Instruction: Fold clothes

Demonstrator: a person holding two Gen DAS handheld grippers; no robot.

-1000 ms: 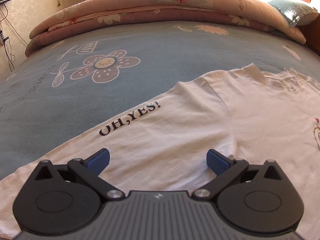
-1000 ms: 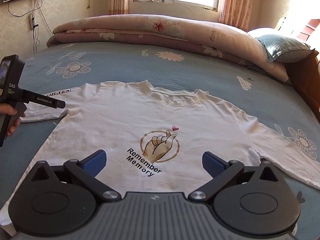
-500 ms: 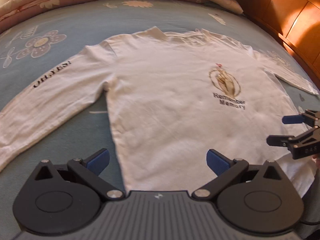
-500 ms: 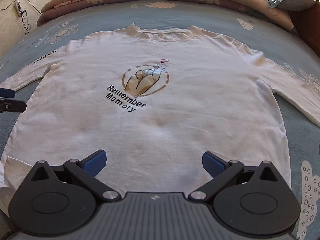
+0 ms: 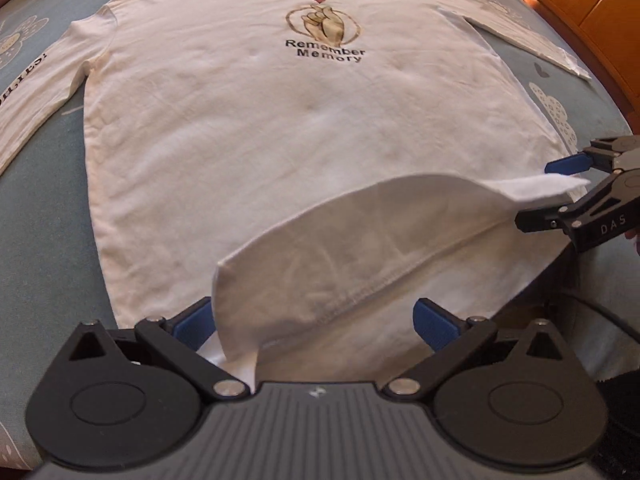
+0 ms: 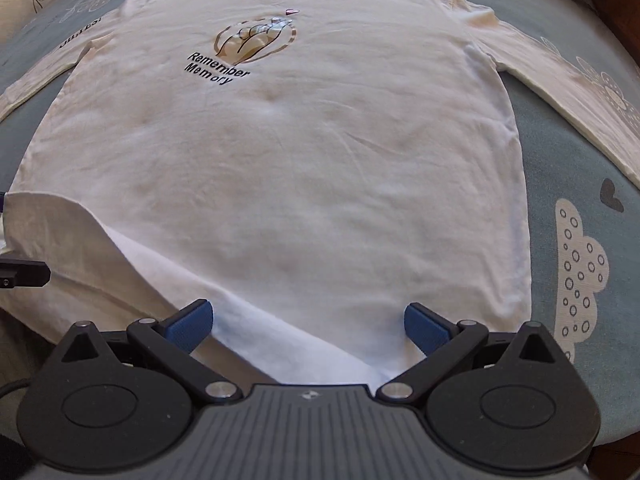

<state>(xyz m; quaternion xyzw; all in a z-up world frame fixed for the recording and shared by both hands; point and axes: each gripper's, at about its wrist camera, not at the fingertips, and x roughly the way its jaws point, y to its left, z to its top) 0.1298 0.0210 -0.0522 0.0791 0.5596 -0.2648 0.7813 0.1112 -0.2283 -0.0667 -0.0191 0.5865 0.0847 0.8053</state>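
Observation:
A white long-sleeved shirt [image 5: 280,128] with a "Remember Memory" print lies face up on the blue bedsheet [image 5: 36,216]; it also shows in the right wrist view [image 6: 304,168]. Its bottom hem is turned up in a flap [image 5: 360,248] near both grippers. My left gripper [image 5: 316,320] is open, with the flap lying between its blue pads. My right gripper [image 6: 308,320] is open over the hem, with cloth between its pads. The right gripper also shows at the right edge of the left wrist view [image 5: 560,184], open around the flap's corner.
The shirt's sleeves spread out to both sides [image 6: 568,92] [image 5: 36,92]. A wooden bed frame [image 5: 592,12] runs along the right. The left gripper's tip [image 6: 24,274] shows at the left edge of the right wrist view.
Both grippers have moved down to the shirt's bottom hem. The hem, flat before, is now turned up into a flap between the open fingers.

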